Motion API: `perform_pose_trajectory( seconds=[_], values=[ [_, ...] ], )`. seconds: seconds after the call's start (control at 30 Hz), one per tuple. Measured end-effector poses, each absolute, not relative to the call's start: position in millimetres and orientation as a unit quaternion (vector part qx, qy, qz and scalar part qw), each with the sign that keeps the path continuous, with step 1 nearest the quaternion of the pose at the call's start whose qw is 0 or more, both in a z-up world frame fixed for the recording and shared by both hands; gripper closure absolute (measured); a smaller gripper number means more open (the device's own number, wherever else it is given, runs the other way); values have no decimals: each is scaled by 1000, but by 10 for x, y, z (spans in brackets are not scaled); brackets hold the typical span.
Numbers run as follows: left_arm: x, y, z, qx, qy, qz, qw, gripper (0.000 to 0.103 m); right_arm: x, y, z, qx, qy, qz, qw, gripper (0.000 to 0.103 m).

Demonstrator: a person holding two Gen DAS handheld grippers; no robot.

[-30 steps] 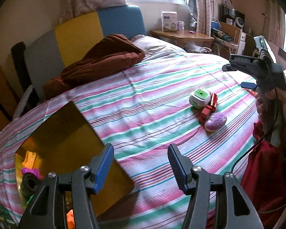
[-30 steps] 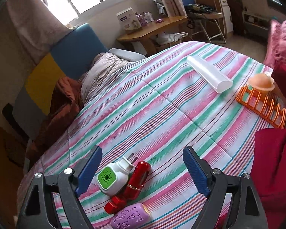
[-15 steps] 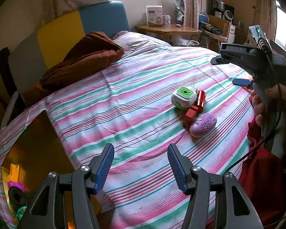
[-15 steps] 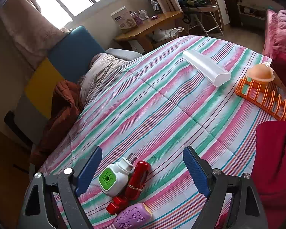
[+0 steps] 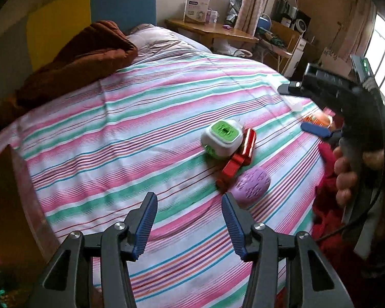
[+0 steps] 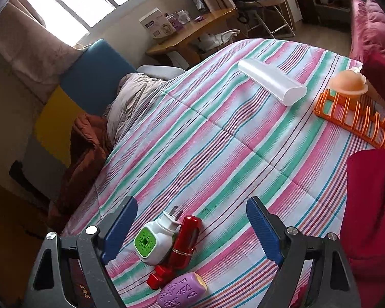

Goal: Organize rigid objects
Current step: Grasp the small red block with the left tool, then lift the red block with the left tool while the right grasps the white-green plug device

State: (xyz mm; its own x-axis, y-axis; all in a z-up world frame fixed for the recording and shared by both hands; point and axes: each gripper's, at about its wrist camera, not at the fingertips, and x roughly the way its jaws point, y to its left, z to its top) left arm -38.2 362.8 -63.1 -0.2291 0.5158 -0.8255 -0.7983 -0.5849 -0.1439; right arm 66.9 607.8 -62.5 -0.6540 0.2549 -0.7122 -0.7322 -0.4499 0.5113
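Plug-in device (image 6: 155, 240) between open right claw (image 6: 190, 222) tips, left claw (image 5: 190, 214) open nearby

Plug-in unit (image 6: 154, 241) touching lighter (image 6: 182, 246), oval case (image 6: 182, 294) beside, rack (image 6: 354, 120) well apart

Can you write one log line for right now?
left gripper: open, empty | right gripper: open, above plug | red tube, purple case on bed

On the striped bed, my white plug-in unit (image 6: 155, 241) with its green face lies touching a red tube (image 6: 183, 243); a purple patterned oval (image 6: 182, 291) lies just beside the tube's end.
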Motion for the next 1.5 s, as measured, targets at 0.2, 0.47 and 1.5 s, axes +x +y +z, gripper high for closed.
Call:
perform_pose_trajectory(
  seconds=[0.2,0.47,1.5],
  values=[
    [-379,3911,-698,-457,172,745,455,50,652,6089,-663,-284,437,799,298,16],
    [-437,4171,-797,-493,157,719,464,50,617,6073,-711,-296,441,797,287,15],
    [-256,3361,-1224,-508,126,728,442,89,260,5841,-764,-366,385,823,200,30]
  ],
)
